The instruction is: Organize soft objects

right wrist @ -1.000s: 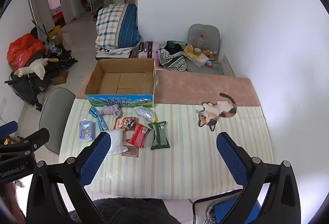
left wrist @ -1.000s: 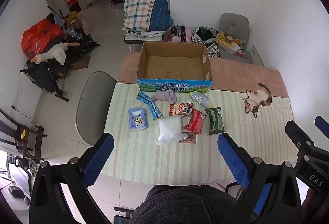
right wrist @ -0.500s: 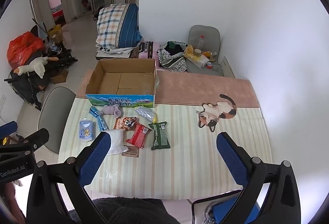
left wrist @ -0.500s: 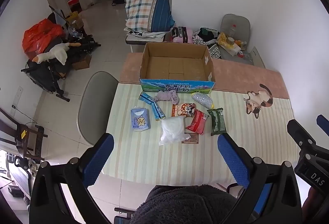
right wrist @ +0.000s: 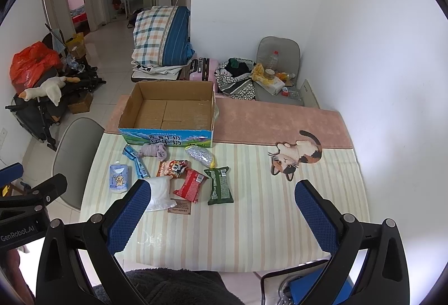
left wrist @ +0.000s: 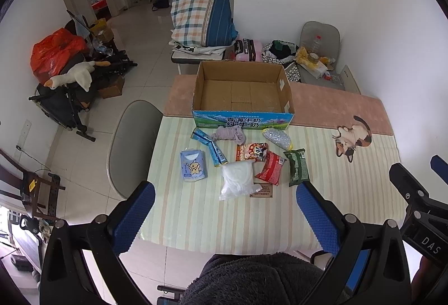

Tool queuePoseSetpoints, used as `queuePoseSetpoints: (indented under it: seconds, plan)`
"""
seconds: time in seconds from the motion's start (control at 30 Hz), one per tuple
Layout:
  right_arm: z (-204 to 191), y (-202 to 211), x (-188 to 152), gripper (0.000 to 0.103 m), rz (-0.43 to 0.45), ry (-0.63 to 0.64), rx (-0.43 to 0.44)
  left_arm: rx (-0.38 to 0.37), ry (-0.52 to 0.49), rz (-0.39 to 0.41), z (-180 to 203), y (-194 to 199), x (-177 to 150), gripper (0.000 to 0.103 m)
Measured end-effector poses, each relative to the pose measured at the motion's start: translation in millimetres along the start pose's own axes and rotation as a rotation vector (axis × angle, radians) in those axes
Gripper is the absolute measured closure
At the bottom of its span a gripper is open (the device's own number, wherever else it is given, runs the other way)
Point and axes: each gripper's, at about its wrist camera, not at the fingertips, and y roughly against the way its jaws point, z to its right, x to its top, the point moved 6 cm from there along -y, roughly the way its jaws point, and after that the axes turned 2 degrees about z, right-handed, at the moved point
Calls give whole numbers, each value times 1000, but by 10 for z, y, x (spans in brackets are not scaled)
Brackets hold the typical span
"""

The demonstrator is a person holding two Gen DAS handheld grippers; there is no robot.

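An open, empty cardboard box (left wrist: 242, 91) (right wrist: 169, 109) stands at the far side of the striped table (left wrist: 196, 218). In front of it lie soft packets: a grey cloth bundle (left wrist: 229, 134), a blue tissue pack (left wrist: 192, 168), blue sachets (left wrist: 212, 151), a white bag (left wrist: 237, 179), a red packet (left wrist: 271, 171), a green packet (left wrist: 298, 170) and a silver pouch (left wrist: 277, 138). My left gripper (left wrist: 224, 210) is open and empty, high above the table's near edge. My right gripper (right wrist: 224, 210) is open and empty, also high, to the right of the packets.
A cat-shaped mat (left wrist: 352, 138) lies at the table's right. A pink runner (right wrist: 280, 120) covers the far edge. A grey chair (left wrist: 131, 142) stands at the table's left. Folded bedding (left wrist: 201, 16) and clutter lie on the floor beyond.
Both grippers have shifted slightly, so the table and box sit a little lower in both views. Nothing on the table has moved. Both grippers stay open.
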Motion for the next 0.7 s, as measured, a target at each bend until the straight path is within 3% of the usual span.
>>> queuePoseSetpoints:
  seconds: [0.7]
  plan:
    - [-33, 31, 34, 0, 11, -3, -2, 6, -8, 17, 5, 16, 71, 0]
